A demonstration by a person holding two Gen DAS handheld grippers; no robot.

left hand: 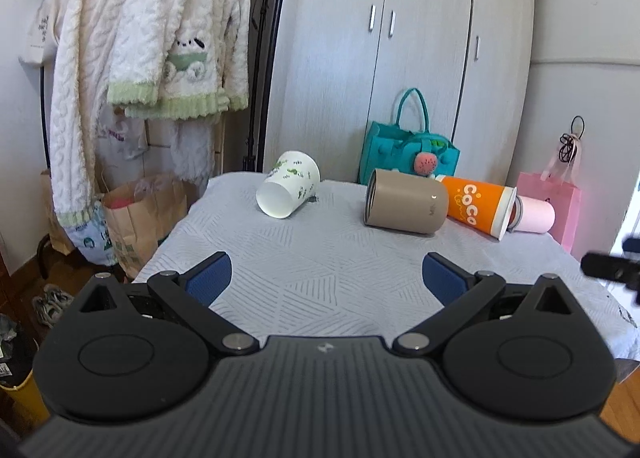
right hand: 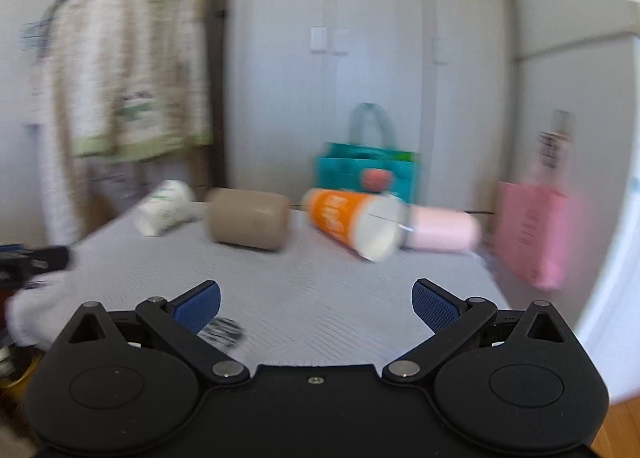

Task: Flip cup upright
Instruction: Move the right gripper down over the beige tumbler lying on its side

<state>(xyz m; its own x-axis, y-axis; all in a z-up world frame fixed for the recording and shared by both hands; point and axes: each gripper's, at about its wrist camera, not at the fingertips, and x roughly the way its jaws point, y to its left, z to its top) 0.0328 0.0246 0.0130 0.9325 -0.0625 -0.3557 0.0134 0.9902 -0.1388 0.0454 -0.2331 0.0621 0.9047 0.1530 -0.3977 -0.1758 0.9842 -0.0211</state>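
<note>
You're holding both grippers' jaws spread wide, nothing pinched. Four cups are lying along the tabletop's (left hand: pixel 320 258) far edge; approaching the white paper cup (left hand: pixel 289 184) at the far-left corner, grip its sidewall gently.

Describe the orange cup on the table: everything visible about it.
The orange cup lies on its side on the white patterned table cover. It tapers, with white "CoCo" lettering, a white band at the wide mouth and a white interior. It sits between the beige cup and the pink cup, seemingly touching both.
</note>
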